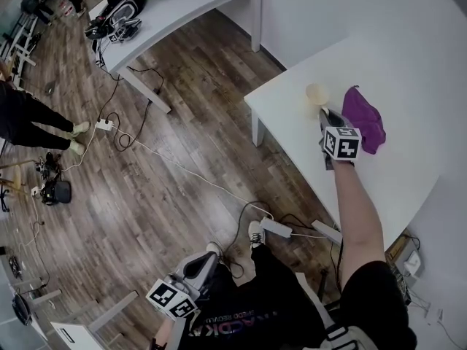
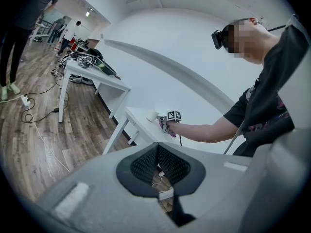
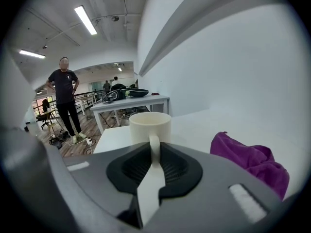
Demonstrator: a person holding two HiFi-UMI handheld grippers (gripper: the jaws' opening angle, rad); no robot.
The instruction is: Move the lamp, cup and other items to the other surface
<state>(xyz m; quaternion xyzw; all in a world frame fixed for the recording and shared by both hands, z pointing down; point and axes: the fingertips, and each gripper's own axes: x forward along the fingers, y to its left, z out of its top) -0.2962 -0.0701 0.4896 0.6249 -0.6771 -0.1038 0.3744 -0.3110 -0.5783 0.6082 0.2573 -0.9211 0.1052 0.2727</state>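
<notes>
The right gripper (image 3: 154, 148) was clenched on the handle of the cup (image 3: 149, 126). The cream handle ran upright between the two black pads, which pressed it from either side. The cup was upright over the white table (image 1: 292, 126), near that table's left edge. Its base was hidden behind the gripper, so contact with the tabletop could not be judged. A purple cloth (image 3: 249, 163) lay crumpled on the same table, just right of the cup and apart from it. The right forearm (image 1: 357, 210) reached from the near side out over the table.

The left gripper (image 2: 156, 148) was held low at the near left, over the wood floor (image 1: 168, 173) and well apart from the table. Its pads met at the tips, with nothing between them.

A power strip (image 1: 276, 227) and cables lay on the floor beside the table's near end. A second table (image 1: 182, 9), far left, carried bags and gear. A person (image 1: 25, 119) stood at the floor's left edge.
</notes>
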